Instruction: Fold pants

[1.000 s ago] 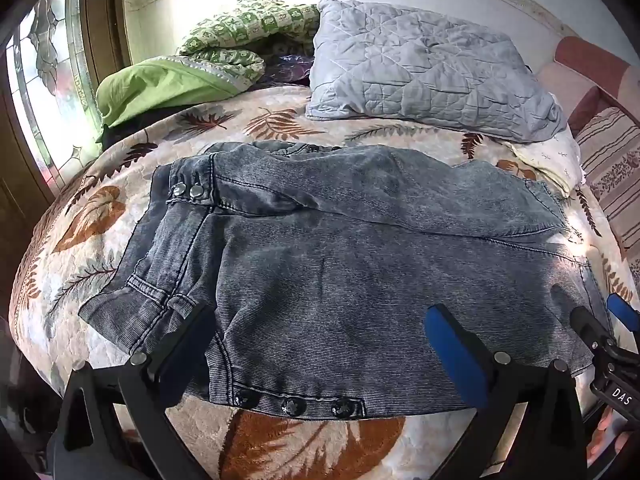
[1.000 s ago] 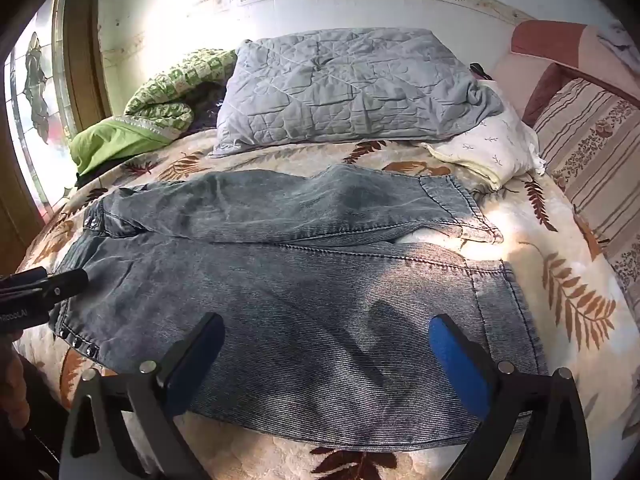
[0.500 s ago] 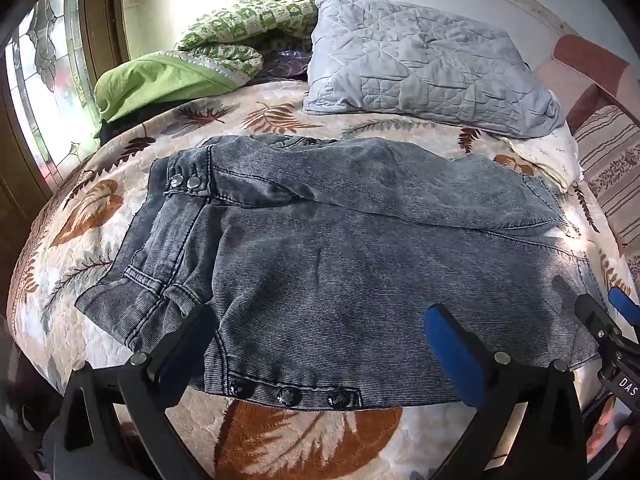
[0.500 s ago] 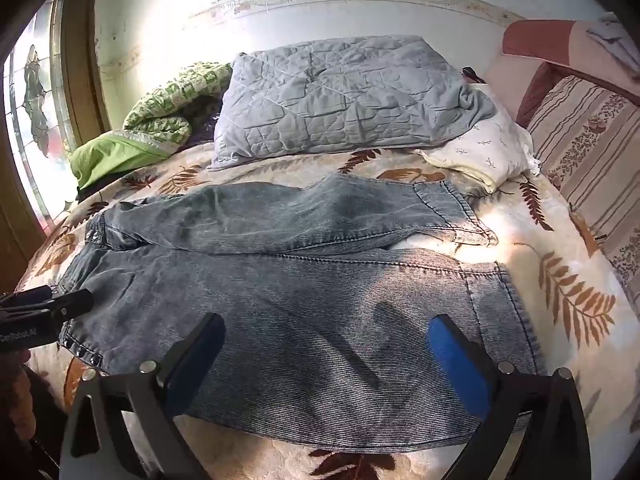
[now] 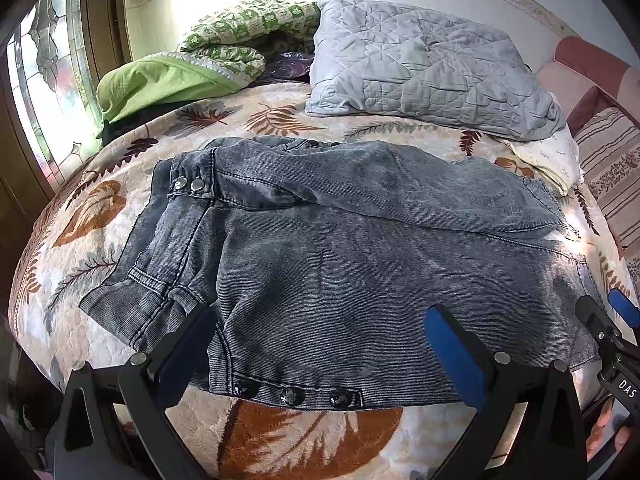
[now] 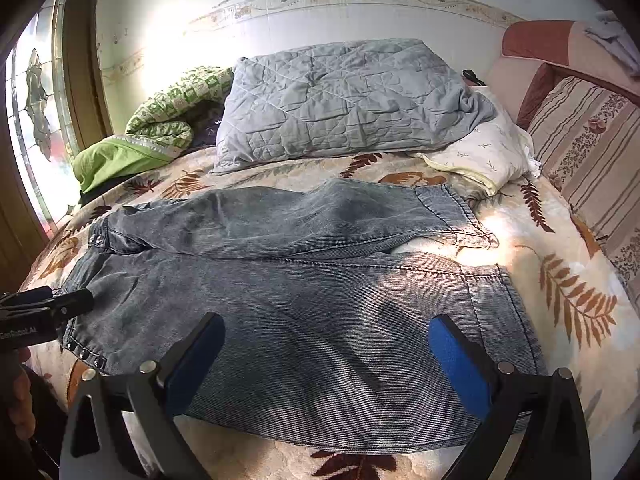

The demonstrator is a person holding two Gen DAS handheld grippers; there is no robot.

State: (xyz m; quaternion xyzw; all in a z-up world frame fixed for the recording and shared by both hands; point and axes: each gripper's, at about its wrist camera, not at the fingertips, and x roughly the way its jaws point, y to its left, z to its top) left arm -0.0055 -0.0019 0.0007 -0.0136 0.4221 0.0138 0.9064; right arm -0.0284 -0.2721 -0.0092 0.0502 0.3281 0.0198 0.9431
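We hold both tongs wide, left (image 5: 320, 356) and right (image 6: 326, 360), over grey ribbed pants (image 5: 340, 264) spread along the bed's (image 5: 300, 440) near edge. Only the left view shows waistband snaps; the right shows both hems.

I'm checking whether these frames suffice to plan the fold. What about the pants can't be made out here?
- Near edge of the pants, right wrist view: partly covered by the right gripper fingers.
- Waistband corner, left wrist view: hidden behind the left gripper finger.
- Underside of the pants and the far leg's back: hidden by the fabric itself.
- Bed front edge: cut off by both frames.
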